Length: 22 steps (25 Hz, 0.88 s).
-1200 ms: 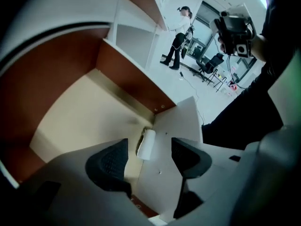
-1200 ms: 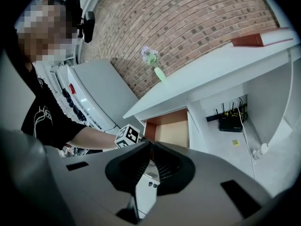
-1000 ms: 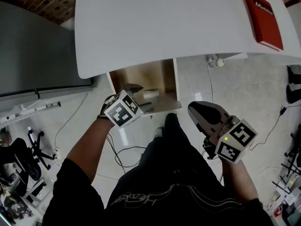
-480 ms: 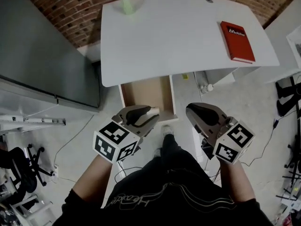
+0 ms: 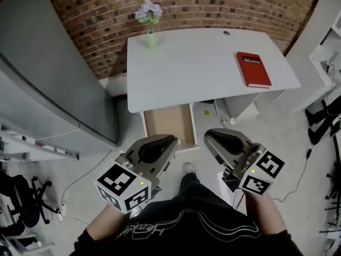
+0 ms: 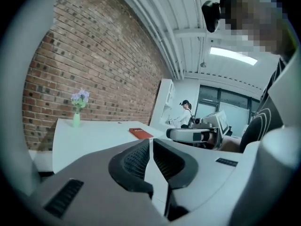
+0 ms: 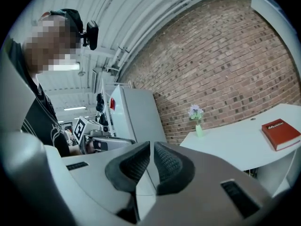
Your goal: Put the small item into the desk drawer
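**Brick-walled room, open drawer, two empty grippers**

Red brick wall (image 5: 213,7) runs along the far side, and a white desk (image 5: 202,68) stands against it. On the desk are a vase (image 5: 151,36) of flowers at the far left and a red book (image 5: 253,69) at the right. A tall grey cabinet (image 5: 48,79) fills the left of the room.

Under the desk's near edge the drawer (image 5: 162,122) is pulled out toward me. It is a shallow tray with a white rim and a bare brown floor.

I hold my left gripper (image 5: 169,143) just over the drawer's near end, and my right gripper (image 5: 212,138) beside it to the right. Both are well above the floor and carry nothing. The left one's jaws have just been closing with nothing between them, and they now stand nearly together. The right one's jaws are pinched to a thin slit, also empty.

I cannot find the item in any view, so I cannot say how it looks. The part of the drawer I can see is bare, and my left gripper covers its near end. With both grippers empty, I judge the item is most likely down in that hidden part. What is left would be pushing the drawer shut.
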### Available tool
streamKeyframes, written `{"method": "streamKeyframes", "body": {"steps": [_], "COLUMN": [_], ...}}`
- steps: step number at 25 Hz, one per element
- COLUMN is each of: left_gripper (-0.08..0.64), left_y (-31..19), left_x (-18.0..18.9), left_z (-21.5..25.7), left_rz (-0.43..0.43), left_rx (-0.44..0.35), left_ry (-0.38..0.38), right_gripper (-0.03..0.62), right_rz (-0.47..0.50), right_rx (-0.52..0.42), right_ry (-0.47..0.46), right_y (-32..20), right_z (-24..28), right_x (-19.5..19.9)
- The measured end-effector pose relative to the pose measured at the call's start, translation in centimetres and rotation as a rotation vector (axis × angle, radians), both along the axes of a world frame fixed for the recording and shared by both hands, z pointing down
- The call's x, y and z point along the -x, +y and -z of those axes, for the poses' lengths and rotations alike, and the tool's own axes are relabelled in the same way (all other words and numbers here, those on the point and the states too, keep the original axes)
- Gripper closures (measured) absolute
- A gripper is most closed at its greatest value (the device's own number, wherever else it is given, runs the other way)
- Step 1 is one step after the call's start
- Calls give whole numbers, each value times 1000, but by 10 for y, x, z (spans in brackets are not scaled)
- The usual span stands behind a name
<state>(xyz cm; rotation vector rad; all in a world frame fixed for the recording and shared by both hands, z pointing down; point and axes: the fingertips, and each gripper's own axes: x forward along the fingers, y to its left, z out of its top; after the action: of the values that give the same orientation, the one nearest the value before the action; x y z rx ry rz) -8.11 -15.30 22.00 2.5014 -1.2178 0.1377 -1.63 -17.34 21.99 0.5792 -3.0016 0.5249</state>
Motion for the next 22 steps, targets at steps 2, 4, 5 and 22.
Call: {"method": "streamKeyframes", "body": {"steps": [2, 4, 5, 22], "left_gripper": [526, 532, 534, 538], "left_y": [12, 24, 30, 10], "left_x": [-4, -8, -10, -47], "left_z": [13, 22, 26, 27], "left_rz": [6, 0, -2, -41], "left_rx": [-20, -32, -37, -49], "left_ry": [33, 69, 78, 45], "right_gripper": [538, 538, 538, 538], "right_rz": [3, 7, 11, -38], "right_rx": [-31, -49, -47, -32], "right_ry": [1, -11, -27, -20], "right_y": [14, 26, 32, 21], "right_z": [10, 19, 23, 15], "right_x": [-2, -2, -2, -29]}}
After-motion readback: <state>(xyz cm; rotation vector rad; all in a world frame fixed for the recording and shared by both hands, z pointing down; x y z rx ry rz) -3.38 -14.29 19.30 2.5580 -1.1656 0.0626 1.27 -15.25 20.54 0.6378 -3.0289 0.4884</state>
